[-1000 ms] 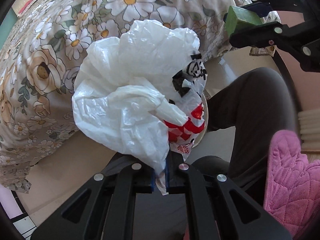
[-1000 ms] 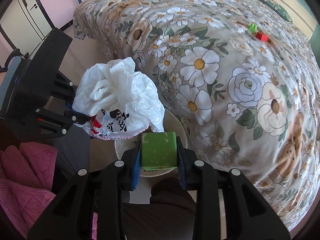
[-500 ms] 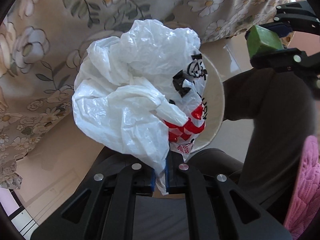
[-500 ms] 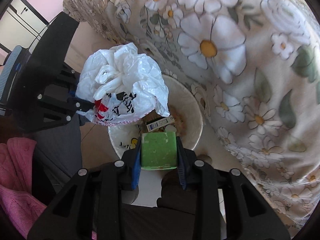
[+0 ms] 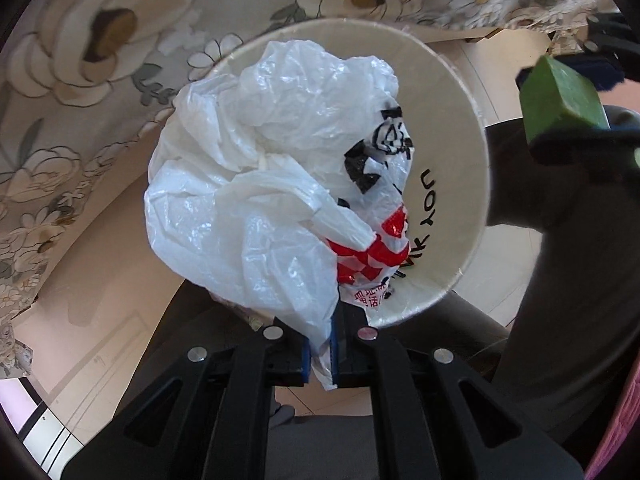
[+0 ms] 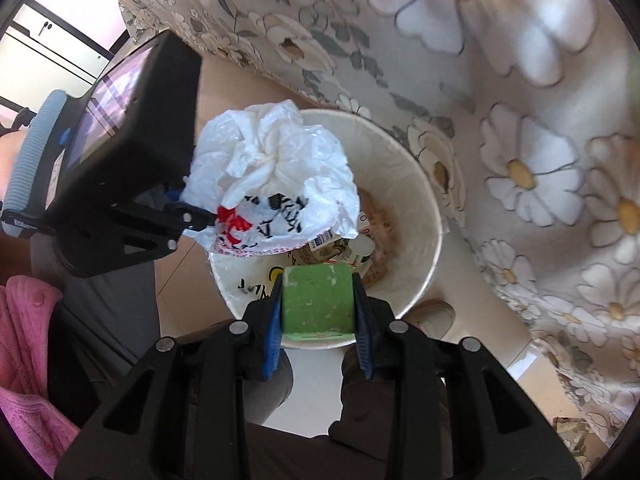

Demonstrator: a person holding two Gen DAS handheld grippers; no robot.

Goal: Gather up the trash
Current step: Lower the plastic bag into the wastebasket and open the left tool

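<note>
While we hover over the cream waste bin [image 6: 424, 208], left gripper [image 5: 320, 354] pinched tight on crumpled plastic bag [image 5: 256, 184] bulging forward over its mouth, right gripper [image 6: 318, 322] clamping green block [image 6: 318, 300] squarely at the near rim, floral bedspread [image 6: 520, 100] beside.

Pale tan floor [image 6: 184, 300] carries the white bin [image 6: 430, 216], standing upright just beside the bed's floral cover [image 6: 520, 128], which drapes down on the far side.

Bag [image 5: 256, 184] white, crinkled, with black lettering and a red checkered patch. Block [image 6: 318, 298] green with pale specks. Bin [image 5: 452, 112] cream with black letters inside. Bedspread [image 6: 520, 128] beige with white daisies, yellow centres, grey-green leaves. Gripper pads [image 6: 272, 334] blue, frames black. Slipper [image 6: 28, 320] pink, quilted.
</note>
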